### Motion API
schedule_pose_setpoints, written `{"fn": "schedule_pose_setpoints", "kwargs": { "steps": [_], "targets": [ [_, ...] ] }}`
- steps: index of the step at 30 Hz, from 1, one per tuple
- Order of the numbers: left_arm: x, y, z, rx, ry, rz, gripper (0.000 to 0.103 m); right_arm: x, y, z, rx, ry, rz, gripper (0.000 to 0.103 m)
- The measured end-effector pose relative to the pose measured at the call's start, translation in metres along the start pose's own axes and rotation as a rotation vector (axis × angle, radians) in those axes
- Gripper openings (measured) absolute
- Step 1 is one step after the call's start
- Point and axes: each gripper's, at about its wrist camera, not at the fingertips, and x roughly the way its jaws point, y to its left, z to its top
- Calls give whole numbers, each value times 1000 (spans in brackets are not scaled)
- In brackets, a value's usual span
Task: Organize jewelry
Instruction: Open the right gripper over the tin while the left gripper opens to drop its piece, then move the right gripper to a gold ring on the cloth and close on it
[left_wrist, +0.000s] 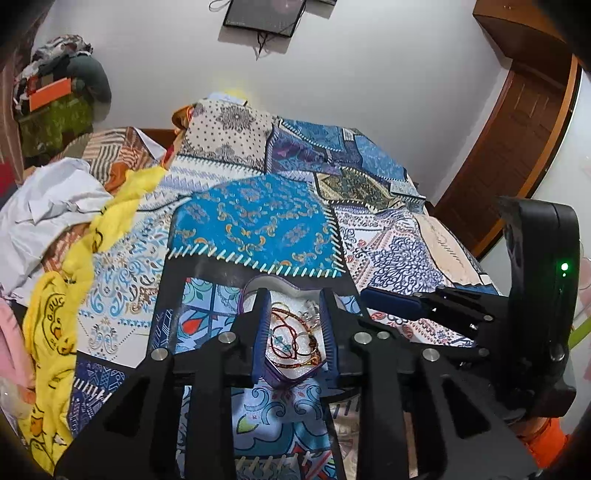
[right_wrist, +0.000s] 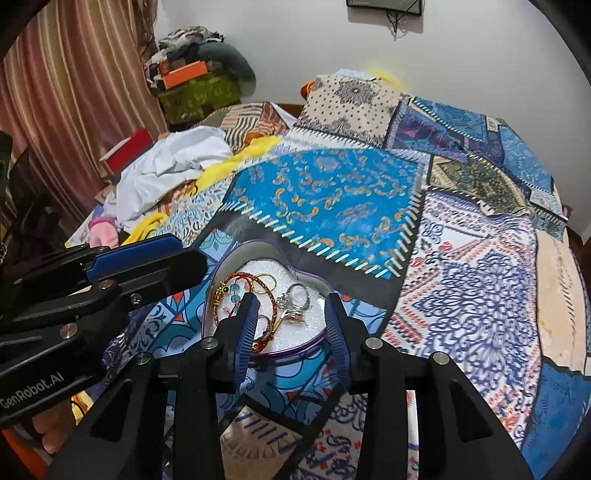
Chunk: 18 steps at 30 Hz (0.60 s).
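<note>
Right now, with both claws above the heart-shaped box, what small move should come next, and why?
Probably lower the open right claw onto the cluster of silver rings in the purple-rimmed heart-shaped box. The rings seem to lie between its fingers, beside the red beaded bracelets, and neither claw seems to hold anything yet.

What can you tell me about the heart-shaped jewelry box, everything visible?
The heart-shaped purple-rimmed jewelry box sits open, no lid in view, flat on the blue patchwork bedspread. Its walls look thin and grey inside, over a white sparkly foam-like lining. Inside lie red-and-gold beaded bangles, a bracelet with turquoise beads and silver rings, tangled together. Both open tongs, left and right, hang over it; contact cannot be told.
</note>
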Motion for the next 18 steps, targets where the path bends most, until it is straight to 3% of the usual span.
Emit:
{"fn": "schedule_pose_setpoints", "kwargs": {
  "steps": [18],
  "targets": [
    [-40,-54,10,97,-78,21,37,-92,-33,-10,41,-188,-96,34]
  ]
}}
